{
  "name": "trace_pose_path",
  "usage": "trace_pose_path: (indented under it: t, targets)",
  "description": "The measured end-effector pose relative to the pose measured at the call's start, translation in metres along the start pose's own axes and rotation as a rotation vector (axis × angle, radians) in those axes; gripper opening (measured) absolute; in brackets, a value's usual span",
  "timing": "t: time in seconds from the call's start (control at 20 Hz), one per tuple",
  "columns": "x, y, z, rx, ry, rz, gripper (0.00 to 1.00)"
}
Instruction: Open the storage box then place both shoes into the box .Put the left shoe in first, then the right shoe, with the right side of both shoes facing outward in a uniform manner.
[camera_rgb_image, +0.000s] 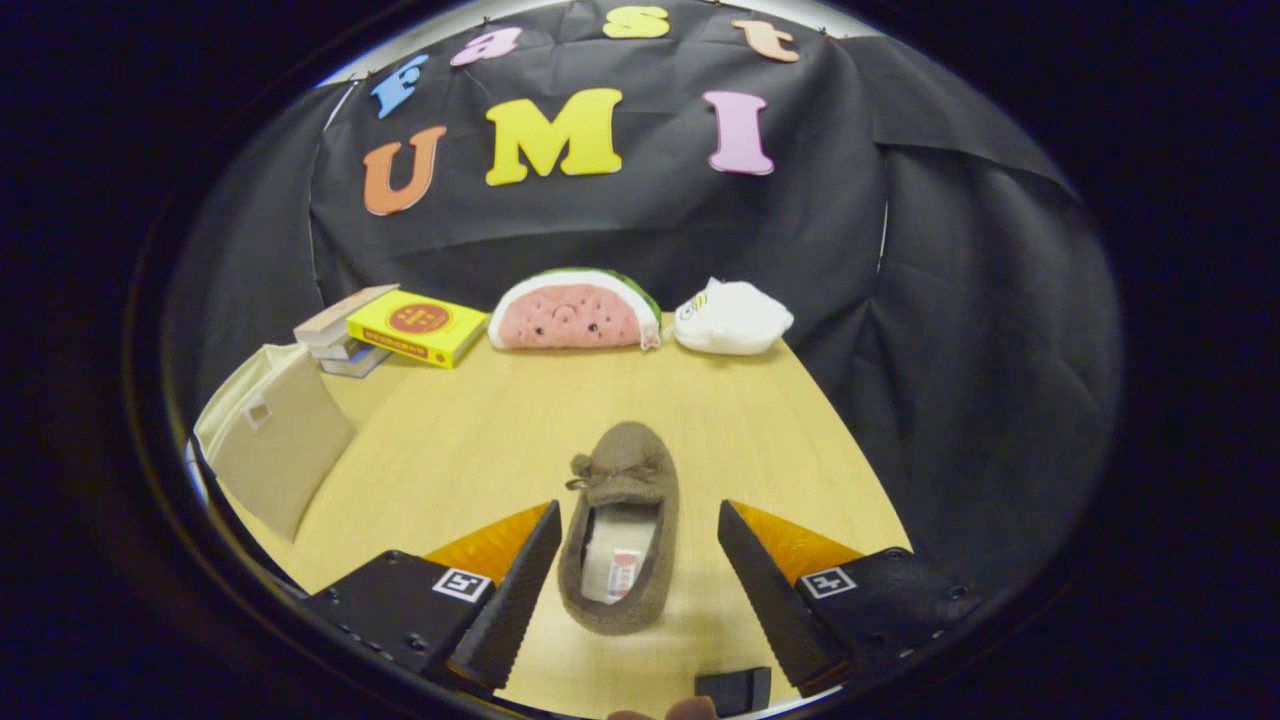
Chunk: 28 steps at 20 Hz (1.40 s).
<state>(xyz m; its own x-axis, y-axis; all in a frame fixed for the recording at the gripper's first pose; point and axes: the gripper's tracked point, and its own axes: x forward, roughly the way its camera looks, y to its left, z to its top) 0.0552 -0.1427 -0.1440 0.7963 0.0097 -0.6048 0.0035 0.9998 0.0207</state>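
Observation:
A brown moccasin shoe (620, 530) with a small bow lies on the wooden table (520, 420), toe pointing away from me. Its heel half sits between my fingers and its toe reaches beyond them. My gripper (638, 525) is open, with a gap on each side of the shoe and neither finger touching it. A beige storage box (275, 440) stands on the table to the left of the shoe, its lid raised. I cannot see inside the box.
At the back of the table lie stacked books with a yellow one (415, 328), a watermelon plush (572, 310) and a white plush (730, 318). The table's right edge (850, 440) runs close beside the shoe.

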Motion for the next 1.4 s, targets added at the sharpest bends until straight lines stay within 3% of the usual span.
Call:
trace_pose_path:
  t: [0.45,0.7,0.75,0.8,1.1,1.4]
  targets:
    - [0.061,-0.010,-0.028,0.015,0.189,0.006,0.91]
    - [0.080,-0.017,-0.030,0.066,0.209,-0.012,0.10]
    - [0.082,-0.021,-0.030,0.079,0.206,-0.013,0.10]
    - [0.082,-0.021,-0.032,0.085,0.211,-0.009,0.00]
    - [0.068,-0.007,-0.031,0.208,0.207,0.034,0.00]
    - [0.041,0.039,-0.013,0.266,0.162,0.082,0.00]
